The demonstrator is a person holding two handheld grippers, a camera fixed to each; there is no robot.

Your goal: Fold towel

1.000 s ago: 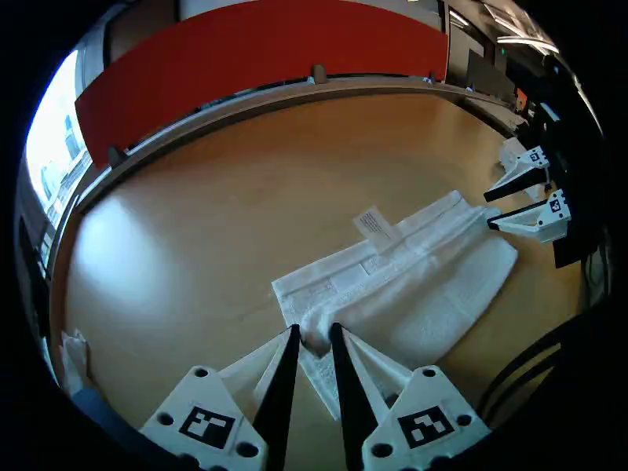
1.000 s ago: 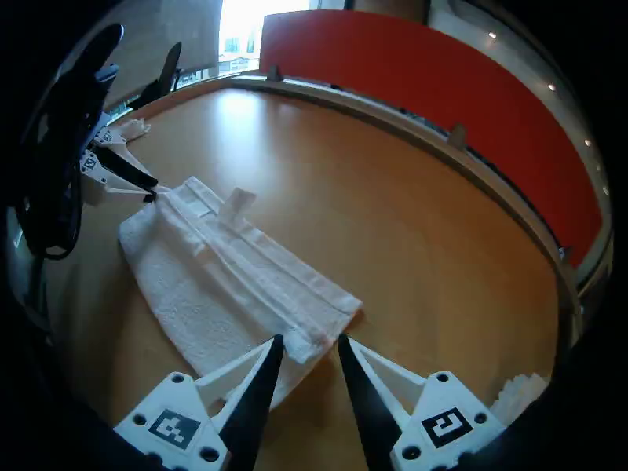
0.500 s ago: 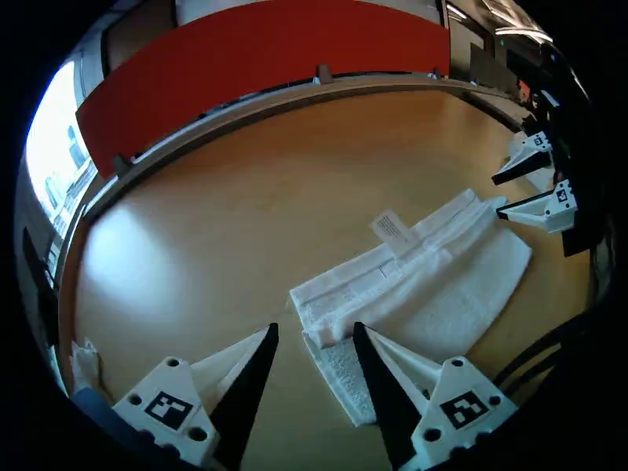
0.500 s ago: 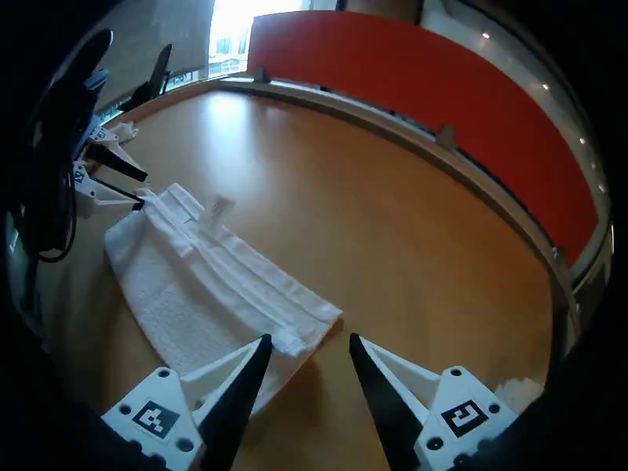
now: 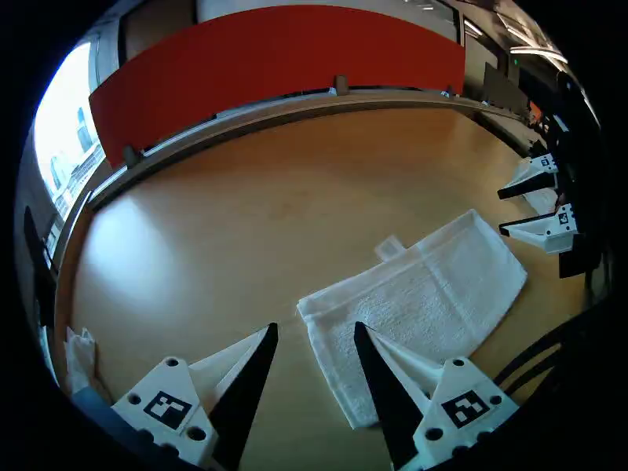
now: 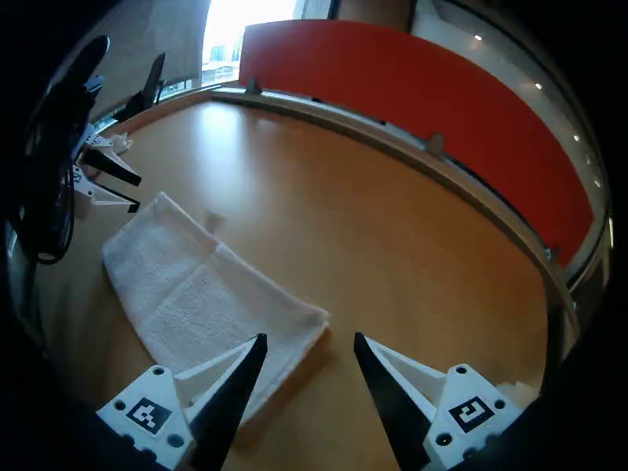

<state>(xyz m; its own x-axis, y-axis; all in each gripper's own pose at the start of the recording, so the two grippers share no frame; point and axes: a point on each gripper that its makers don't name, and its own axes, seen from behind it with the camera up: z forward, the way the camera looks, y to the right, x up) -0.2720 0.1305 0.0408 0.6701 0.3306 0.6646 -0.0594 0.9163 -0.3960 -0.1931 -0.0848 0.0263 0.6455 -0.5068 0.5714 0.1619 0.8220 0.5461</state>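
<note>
towel [image 5: 424,294] is laid folded flat on table [image 5: 235,212], lower right of left gripper view | left hand-held gripper [image 5: 315,326] is held released, jaws spread | right hand-held gripper [image 6: 310,336] is held released, jaws spread

The white terry towel [image 5: 416,310] lay folded flat, its near corner just ahead of the left gripper [image 5: 314,326], stretching away to its right.
</note>
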